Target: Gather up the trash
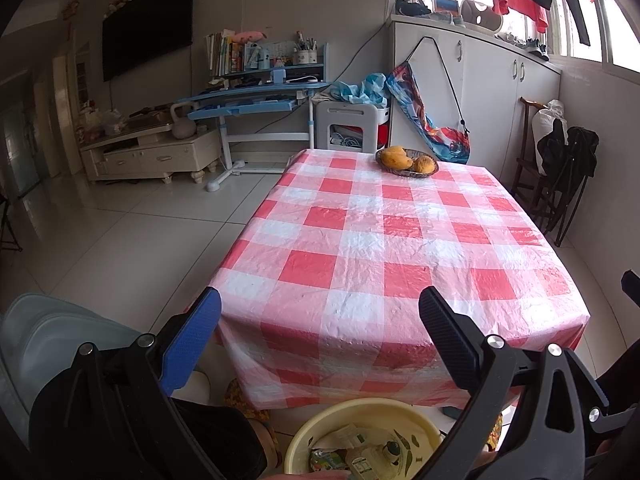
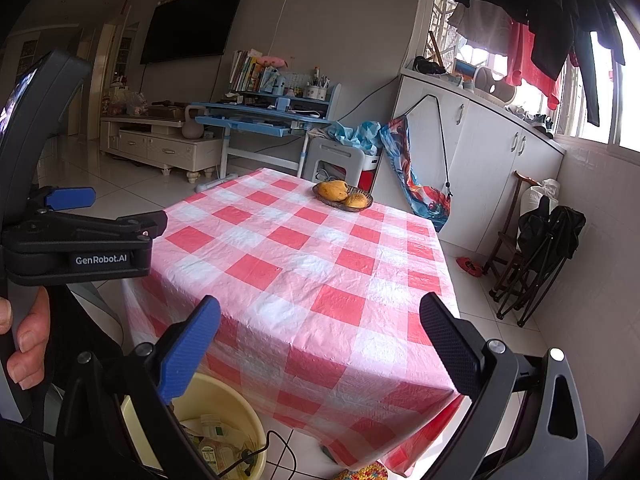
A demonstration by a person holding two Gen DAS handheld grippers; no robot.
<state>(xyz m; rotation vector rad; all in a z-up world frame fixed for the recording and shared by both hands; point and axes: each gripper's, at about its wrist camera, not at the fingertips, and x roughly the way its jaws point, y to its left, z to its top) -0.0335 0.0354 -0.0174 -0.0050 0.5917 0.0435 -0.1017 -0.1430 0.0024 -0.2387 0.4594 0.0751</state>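
Note:
A pale yellow basin [image 1: 320,428] on the floor below the table's near edge holds crumpled wrappers and packets [image 1: 360,456]; in the right wrist view the basin [image 2: 224,396] sits at the bottom left. My left gripper [image 1: 320,312] stands open over the near table edge, nothing between its fingers. My right gripper [image 2: 320,320] is open too, empty, above the table's near corner. The left gripper [image 2: 108,212] also shows at the left of the right wrist view, held by a hand [image 2: 24,336].
The table carries a red-and-white checked cloth [image 1: 400,240] and a woven dish of orange fruit [image 1: 406,162] at its far end. A folded chair [image 1: 560,176] with dark bags stands right of the table. White cabinets [image 1: 480,92], a blue desk [image 1: 256,96] and tiled floor [image 1: 132,232] surround it.

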